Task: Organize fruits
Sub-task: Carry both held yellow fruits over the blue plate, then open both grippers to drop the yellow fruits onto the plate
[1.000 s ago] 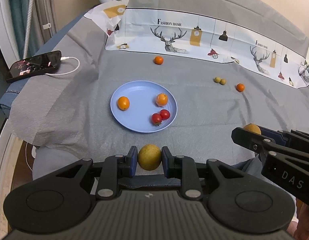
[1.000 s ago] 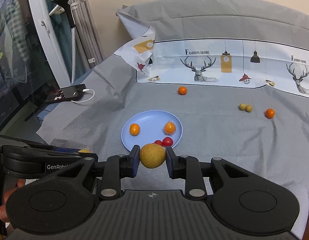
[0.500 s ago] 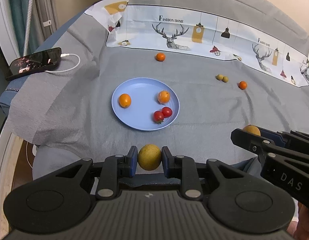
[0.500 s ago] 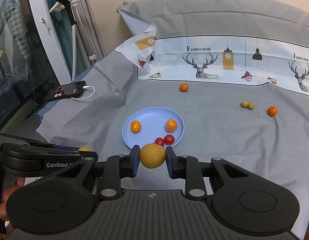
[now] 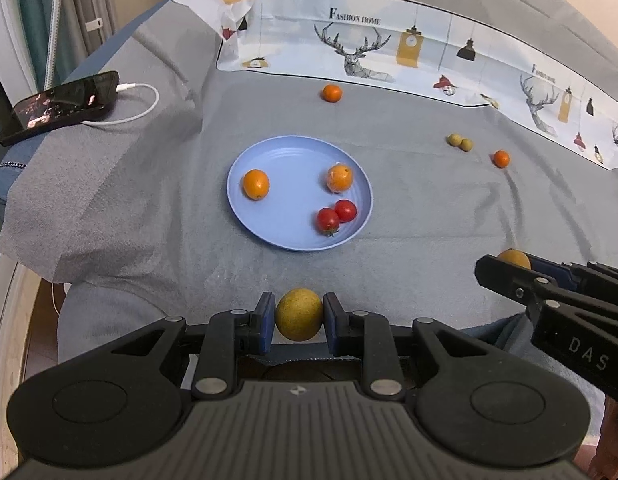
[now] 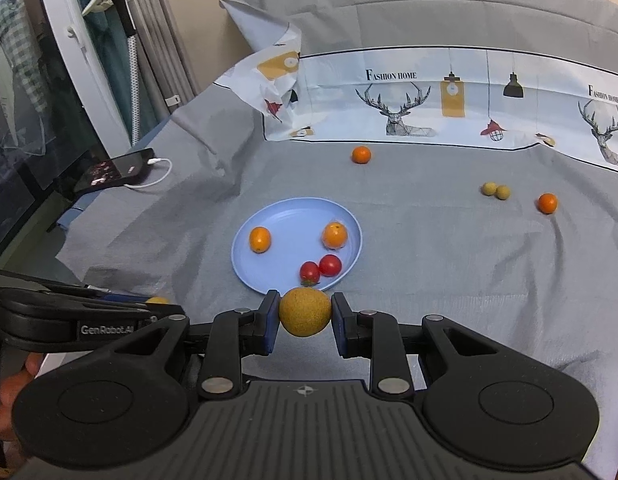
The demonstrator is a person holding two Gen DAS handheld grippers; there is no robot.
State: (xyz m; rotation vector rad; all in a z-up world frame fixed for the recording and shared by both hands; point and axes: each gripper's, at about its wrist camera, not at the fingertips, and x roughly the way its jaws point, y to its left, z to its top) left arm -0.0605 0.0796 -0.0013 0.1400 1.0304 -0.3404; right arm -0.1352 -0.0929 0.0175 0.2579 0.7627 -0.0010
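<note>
My left tongs: clamped on a round yellow-brown fruit | my right tongs: clamped on a second round yellow-brown fruit | round light-blue plate on grey bedsheet: two orange kumquats, two red cherry tomatoes | loose on bedsheet: two small oranges, two small yellow-green fruits.

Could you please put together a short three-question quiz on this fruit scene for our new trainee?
1. How many fruits lie on the blue plate?
2. True or false: both the left gripper and the right gripper grip a yellow-brown fruit.
3. The two small olive-yellow fruits lie: A) on the plate, B) on the grey cloth, C) by the phone.

Key: 1) four; 2) true; 3) B.
</note>
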